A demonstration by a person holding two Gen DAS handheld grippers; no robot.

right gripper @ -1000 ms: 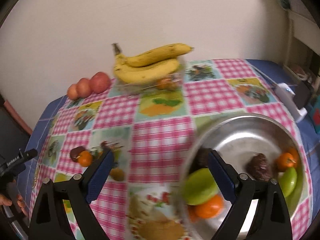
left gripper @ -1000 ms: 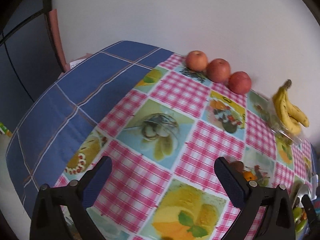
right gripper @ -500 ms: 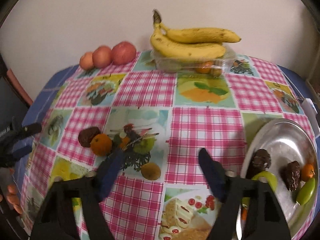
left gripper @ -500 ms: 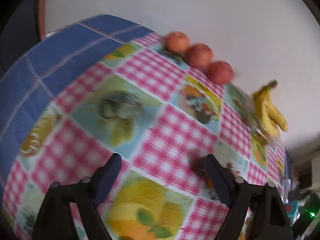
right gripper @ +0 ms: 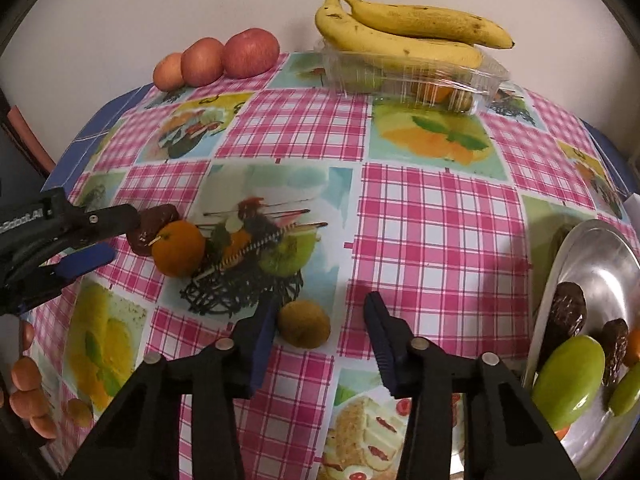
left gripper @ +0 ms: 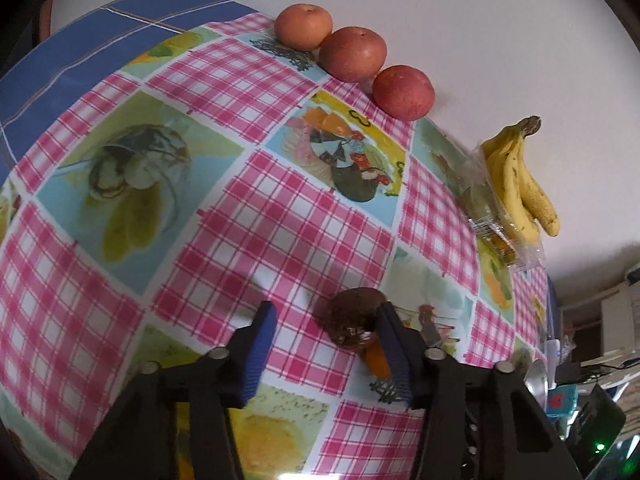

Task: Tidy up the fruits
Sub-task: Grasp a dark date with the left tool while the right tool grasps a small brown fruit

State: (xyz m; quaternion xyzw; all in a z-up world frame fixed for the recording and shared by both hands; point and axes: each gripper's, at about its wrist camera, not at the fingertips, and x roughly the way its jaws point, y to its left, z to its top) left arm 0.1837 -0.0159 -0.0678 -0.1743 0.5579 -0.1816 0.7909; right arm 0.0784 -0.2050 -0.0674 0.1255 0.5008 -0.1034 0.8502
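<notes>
Plain white wall (right gripper: 120,20) behind table's checked pink tablecloth (right gripper: 432,216)

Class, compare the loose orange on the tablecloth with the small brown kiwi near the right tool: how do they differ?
The orange is bright orange and larger; the kiwi is dull brown-green and smaller. The orange touches a dark brown fruit by the left tool; the kiwi lies alone between the open fingers of the right tool. Both are round and rest on the tablecloth.
</notes>
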